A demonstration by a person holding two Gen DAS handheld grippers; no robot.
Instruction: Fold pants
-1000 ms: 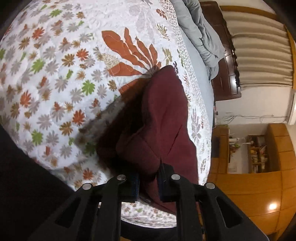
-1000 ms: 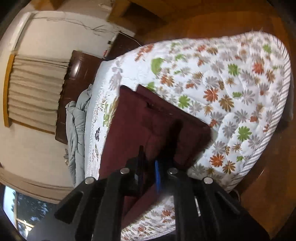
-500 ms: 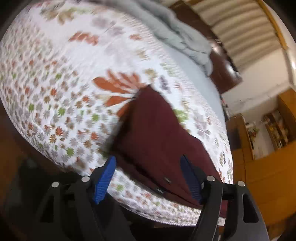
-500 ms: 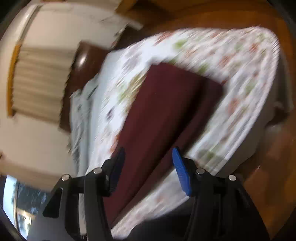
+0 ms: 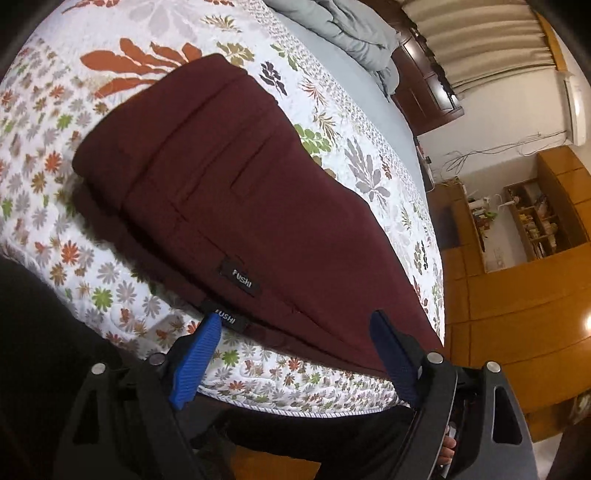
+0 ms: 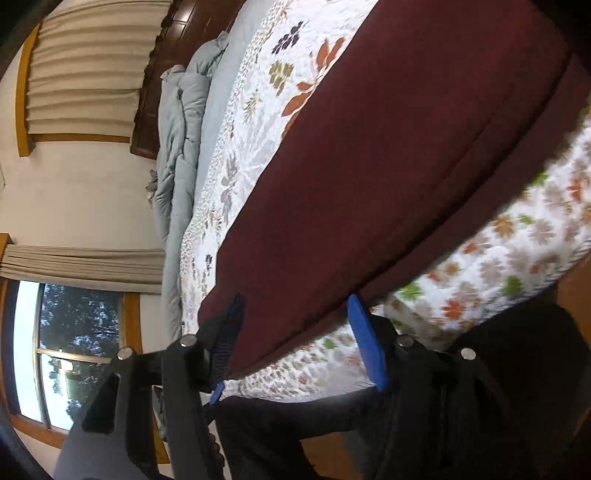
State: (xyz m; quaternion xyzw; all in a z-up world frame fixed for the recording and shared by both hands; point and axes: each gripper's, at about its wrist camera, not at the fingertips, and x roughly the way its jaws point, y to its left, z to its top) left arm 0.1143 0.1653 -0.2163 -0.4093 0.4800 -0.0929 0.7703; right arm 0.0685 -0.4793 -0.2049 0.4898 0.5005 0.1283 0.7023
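Note:
Dark maroon pants (image 5: 236, 184) lie folded lengthwise on a floral quilt, one leg on the other, two black "FUSHI" labels near the front edge. My left gripper (image 5: 295, 325) is open and empty, its blue pads just in front of the pants' near edge by the labels. In the right wrist view the same pants (image 6: 388, 166) stretch away to the upper right. My right gripper (image 6: 295, 306) is open, its pads straddling the near end of the pants without closing on it.
The floral quilt (image 5: 92, 266) covers the bed; its edge runs close below both grippers. A grey duvet (image 5: 351, 26) is bunched at the headboard. Wooden floor and cabinets (image 5: 517, 277) lie to the right. A window (image 6: 55, 350) is behind the right gripper.
Both grippers were shut on the maroon cloth a second ago. They let go, opened wide and pulled back toward the bed's edge. The pants now lie flat.

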